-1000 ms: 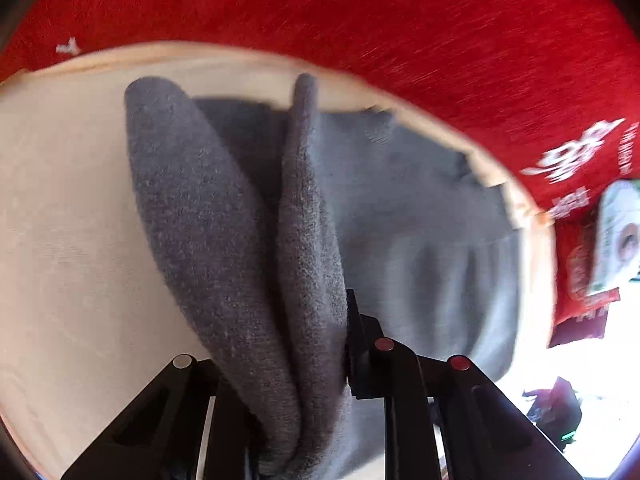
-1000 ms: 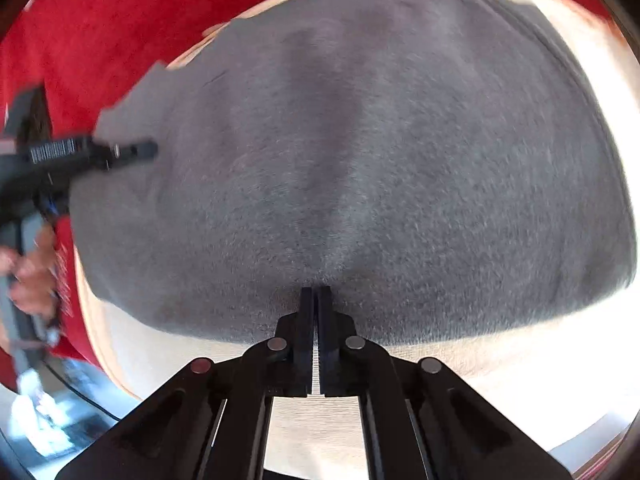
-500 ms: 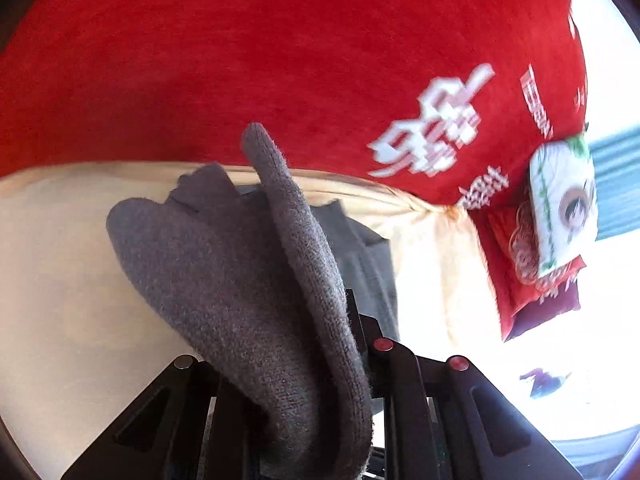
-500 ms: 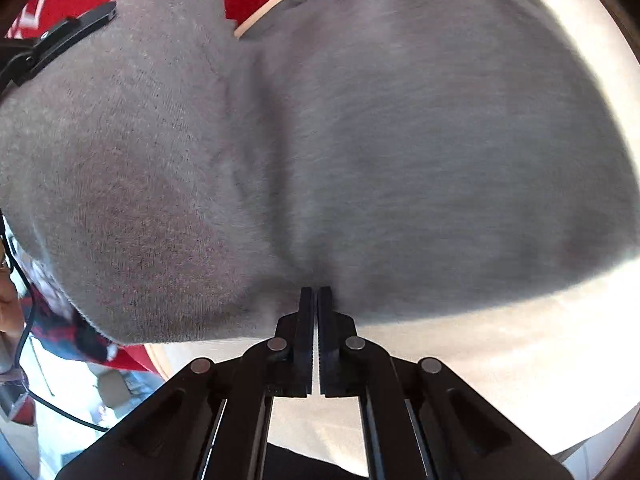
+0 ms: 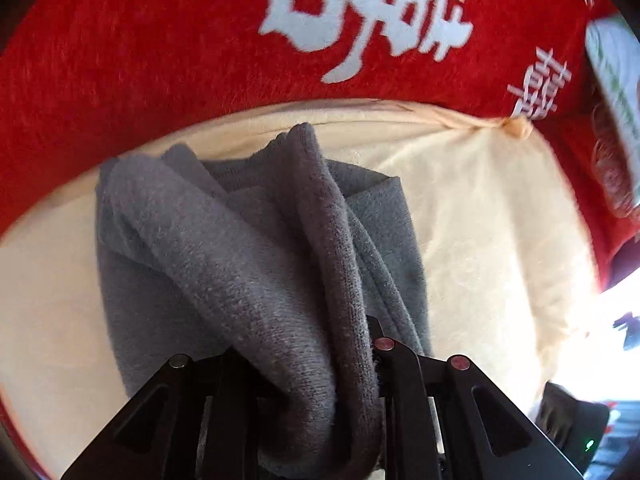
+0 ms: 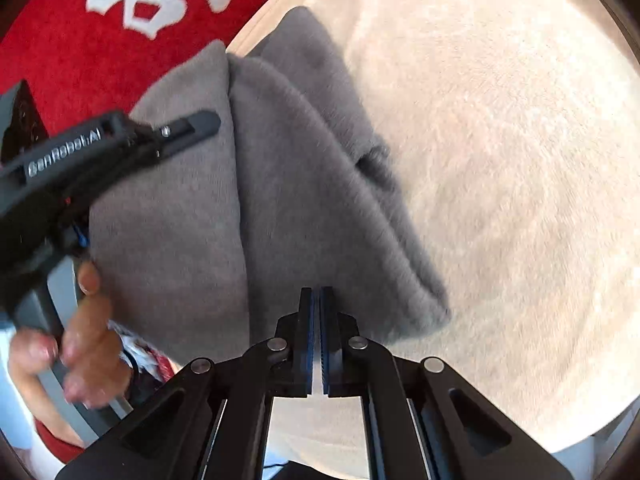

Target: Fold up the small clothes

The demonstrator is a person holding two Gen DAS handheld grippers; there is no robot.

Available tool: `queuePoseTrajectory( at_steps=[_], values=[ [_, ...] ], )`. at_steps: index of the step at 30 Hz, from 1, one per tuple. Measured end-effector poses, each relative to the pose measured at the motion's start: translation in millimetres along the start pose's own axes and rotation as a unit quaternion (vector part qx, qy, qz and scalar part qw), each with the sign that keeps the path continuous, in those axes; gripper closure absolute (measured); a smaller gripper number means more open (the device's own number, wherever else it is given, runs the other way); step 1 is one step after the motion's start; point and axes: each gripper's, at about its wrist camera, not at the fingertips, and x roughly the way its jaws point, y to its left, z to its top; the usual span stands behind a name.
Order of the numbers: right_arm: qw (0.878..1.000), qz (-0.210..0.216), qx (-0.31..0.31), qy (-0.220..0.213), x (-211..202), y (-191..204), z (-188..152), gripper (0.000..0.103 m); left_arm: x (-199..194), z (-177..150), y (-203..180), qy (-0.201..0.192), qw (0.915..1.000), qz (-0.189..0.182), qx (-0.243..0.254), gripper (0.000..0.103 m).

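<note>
Fleece garment (image 5: 248, 248), grey, lies bunched near the cream cushion's (image 5: 472, 216) edge bordering the red blanket (image 5: 160, 60). Left gripper (image 5: 320, 360) is clamped on a thick fold; right gripper (image 6: 318, 300) has its fingers together, apparently pinching the hem. Material is judged soft, light and limp: grip hems or corners, since folds sag. No containers are visible.

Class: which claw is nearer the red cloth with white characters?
Left. The left claw reaches over the grey garment beside the red cloth; the right claw sits at the garment's far edge.
</note>
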Motion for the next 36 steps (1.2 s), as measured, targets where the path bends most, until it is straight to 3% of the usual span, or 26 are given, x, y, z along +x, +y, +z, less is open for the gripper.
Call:
queuePoseTrajectory(
  at_steps=[2,5,6,8,10,14,16,18,21,24,28,30,33,34,35,36],
  values=[
    [1.0,0.013,0.011,0.002,-3.9,-6.0,10.7,0.1,-7.8,-1.8,-14.1,-0.009,0.9991,0.024,0.034,0.082],
    [0.999,0.025,0.024,0.004,-9.5,-16.3,24.3,0.1,-28.2,-5.8,-24.5,-0.039,0.9972,0.013,0.062,0.047],
    [0.999,0.027,0.026,0.004,-10.8,-18.0,26.8,0.1,-39.5,-8.2,-31.7,-0.062,0.9948,0.01,0.081,0.043],
    [0.999,0.032,0.029,0.005,-12.4,-21.5,30.7,0.1,-51.0,-11.5,-42.8,-0.081,0.9902,0.01,0.113,0.043],
    [0.998,0.043,0.039,0.003,-17.5,-24.7,39.5,0.1,-54.6,-10.5,-42.8,-0.078,0.9904,0.002,0.114,0.043],
    [0.992,0.094,0.088,-0.021,-34.2,-48.1,47.0,0.097,-59.9,-12.6,0.8,-0.066,0.9966,-0.031,0.038,0.043],
    [0.984,0.132,0.112,-0.034,-42.3,-60.4,54.5,0.085,-59.1,-19.6,33.3,-0.064,0.9975,-0.029,-0.004,0.043],
    [0.977,0.162,0.132,-0.045,-49.0,-68.9,64.4,0.058,-54.7,-27.8,60.4,-0.059,0.9976,-0.015,-0.034,0.043],
    [0.959,0.218,0.172,-0.05,-49.6,-83.5,66.0,0.053,-40.2,-35.5,92.1,-0.04,0.9972,0.009,-0.063,0.043],
    [0.952,0.24,0.184,-0.047,-27.6,-73.3,48.2,0.053,-31.6,-48.7,115.9,-0.025,0.9963,0.02,-0.079,0.043],
    [0.941,0.27,0.195,-0.053,-36.8,-80.8,54.2,0.047,-22.6,-62.1,125.0,-0.013,0.9961,0.024,-0.083,0.043],
    [0.948,0.253,0.188,-0.048,-39.4,-83.5,60.2,0.044,-22.3,-65.2,126.4,-0.016,0.9957,0.019,-0.089,0.043],
    [0.971,0.195,0.137,-0.023,-13.2,-40.5,63.9,0.047,-23.1,-65.4,126.5,-0.017,0.9959,0.022,-0.086,0.043],
    [0.98,0.164,0.107,-0.012,-12.6,-31.2,69.7,0.054,-24.5,-64.7,126.1,-0.019,0.9959,0.023,-0.085,0.043],
    [0.988,0.133,0.077,-0.005,-13.9,-28.0,72.5,0.088,-27.3,-64.4,125.8,-0.022,0.996,0.024,-0.083,0.043],
    [0.996,0.082,0.034,-0.002,-16.0,-11.9,77.2,0.089,-30.5,-63.5,125.2,-0.026,0.996,0.028,-0.08,0.043]
  ],
)
